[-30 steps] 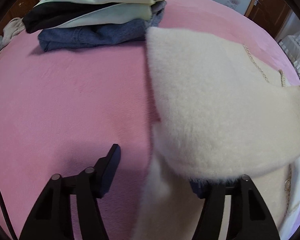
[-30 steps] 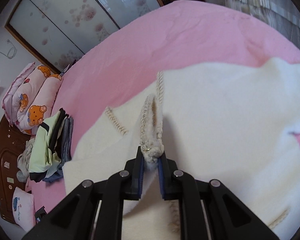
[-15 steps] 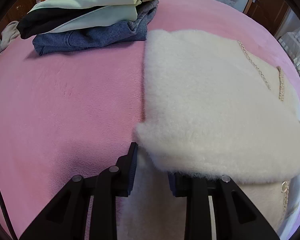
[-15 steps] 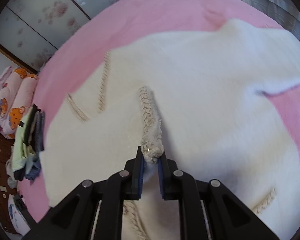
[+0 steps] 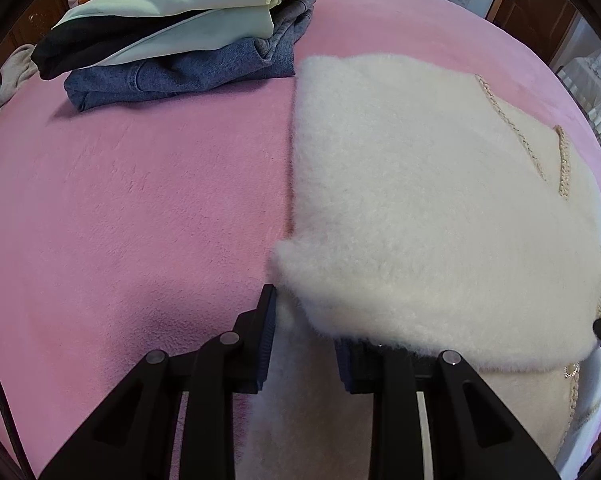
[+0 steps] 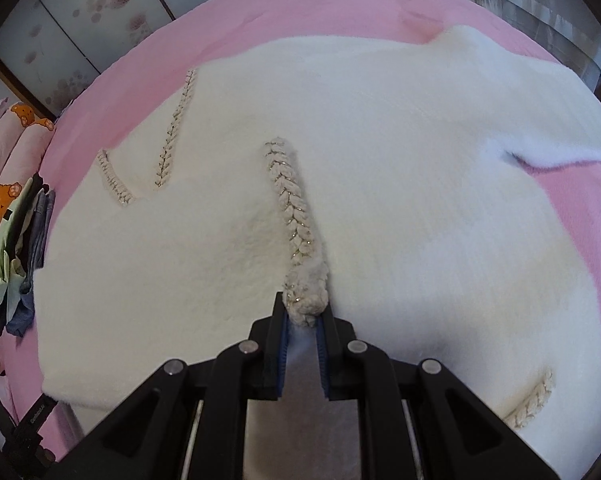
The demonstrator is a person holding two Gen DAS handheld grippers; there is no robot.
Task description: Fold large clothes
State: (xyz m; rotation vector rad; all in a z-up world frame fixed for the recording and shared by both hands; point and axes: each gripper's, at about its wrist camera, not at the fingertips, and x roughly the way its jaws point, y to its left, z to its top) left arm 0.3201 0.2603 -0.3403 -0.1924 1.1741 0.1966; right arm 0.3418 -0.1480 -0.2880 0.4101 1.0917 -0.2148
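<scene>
A: So, your right gripper (image 6: 302, 322) is clamped on one thing only: the braided trim edge (image 6: 290, 196) of the fluffy cream cardigan (image 6: 400, 184), bunched between its two blue-padded fingers at the lower centre of the right wrist view.

B: And your left gripper (image 5: 305, 320)?

A: Its two fingers stand a moderate way apart, holding nothing. You have one on each side of the cardigan's (image 5: 420, 208) folded corner at the lower centre of the left wrist view; the fuzzy fold overhangs the right-hand finger.

B: Where does the garment lie for you?

A: Spread flat on the pink bedspread (image 6: 332, 12), filling the middle of the right wrist frame, with one sleeve (image 6: 556, 148) reaching the right edge. You can count four braided strips there: two at centre left, one running up from your grip, one at lower right.

B: Anything else?

A: One stack of folded clothes (image 5: 180, 28) at the upper left of your left wrist view, pale green layers above denim, just beside the cardigan's far corner. Also one bear-print quilt (image 6: 4, 160) at the left edge.
</scene>
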